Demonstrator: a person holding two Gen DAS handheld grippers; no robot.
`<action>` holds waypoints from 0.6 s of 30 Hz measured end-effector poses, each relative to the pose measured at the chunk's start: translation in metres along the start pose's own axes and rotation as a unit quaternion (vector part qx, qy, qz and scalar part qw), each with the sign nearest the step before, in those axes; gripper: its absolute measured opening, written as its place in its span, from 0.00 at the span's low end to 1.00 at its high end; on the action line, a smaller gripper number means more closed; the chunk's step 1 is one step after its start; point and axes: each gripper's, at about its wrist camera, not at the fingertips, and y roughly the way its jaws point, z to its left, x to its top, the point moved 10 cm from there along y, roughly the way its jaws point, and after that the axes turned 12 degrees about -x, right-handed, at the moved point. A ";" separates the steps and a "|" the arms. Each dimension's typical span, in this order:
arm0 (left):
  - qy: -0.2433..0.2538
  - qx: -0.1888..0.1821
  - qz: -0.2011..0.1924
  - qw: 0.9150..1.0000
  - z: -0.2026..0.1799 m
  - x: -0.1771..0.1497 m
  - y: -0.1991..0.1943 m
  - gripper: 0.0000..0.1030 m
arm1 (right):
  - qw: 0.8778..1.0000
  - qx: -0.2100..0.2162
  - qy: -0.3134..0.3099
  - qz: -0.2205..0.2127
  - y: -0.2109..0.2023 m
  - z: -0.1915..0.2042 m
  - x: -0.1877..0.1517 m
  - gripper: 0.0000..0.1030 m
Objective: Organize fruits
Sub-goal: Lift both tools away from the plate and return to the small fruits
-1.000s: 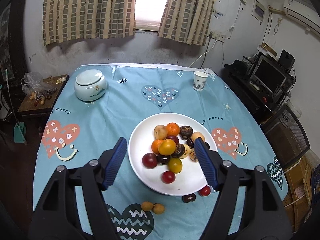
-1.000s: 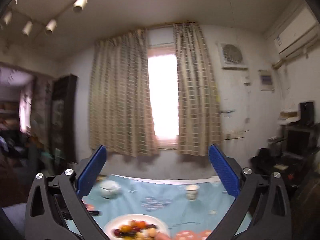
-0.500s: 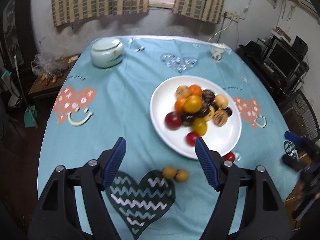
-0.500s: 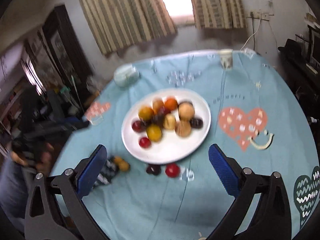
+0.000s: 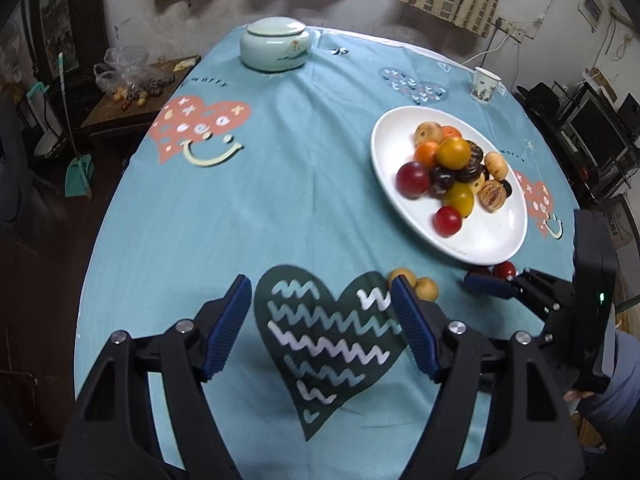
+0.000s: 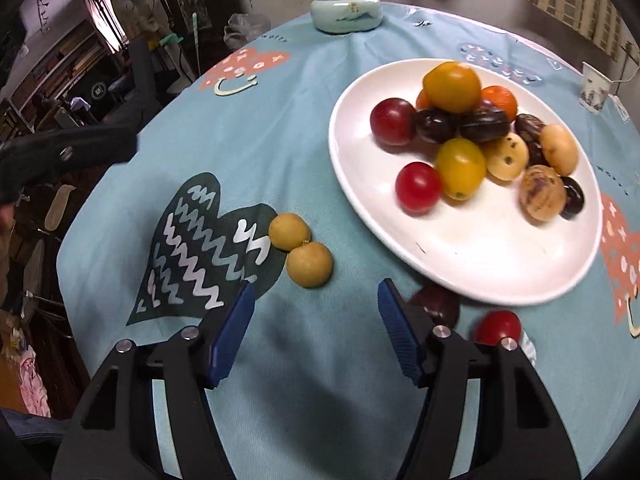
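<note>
Left tongs [image 5: 322, 322] half open, empty, above table [image 5: 280, 200]. Right tongs [image 6: 316, 326] closing, nothing between pads, near two yellow fruits [image 6: 301, 249] beside plate [image 6: 480, 264].

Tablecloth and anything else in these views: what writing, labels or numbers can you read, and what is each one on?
"worry": printed on the tablecloth, legible beside the white plate and again near the far left edge; any letters before it are blurred.
Paper cup: printed pattern, no words legible.
Lidded jar: a small picture, no text.
No brands or numbers are readable.
</note>
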 end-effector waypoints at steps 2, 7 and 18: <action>-0.009 -0.001 0.004 1.000 0.005 -0.006 0.001 0.72 | 1.000 0.003 -0.002 0.007 0.006 0.000 0.001 0.64; -0.008 -0.008 0.013 1.000 0.007 -0.013 0.010 0.72 | 1.000 0.003 -0.009 0.018 0.015 0.003 0.005 0.64; 0.211 -0.026 0.083 0.974 -0.045 -0.025 0.076 0.60 | 0.999 0.015 0.021 0.029 -0.008 -0.021 -0.017 0.65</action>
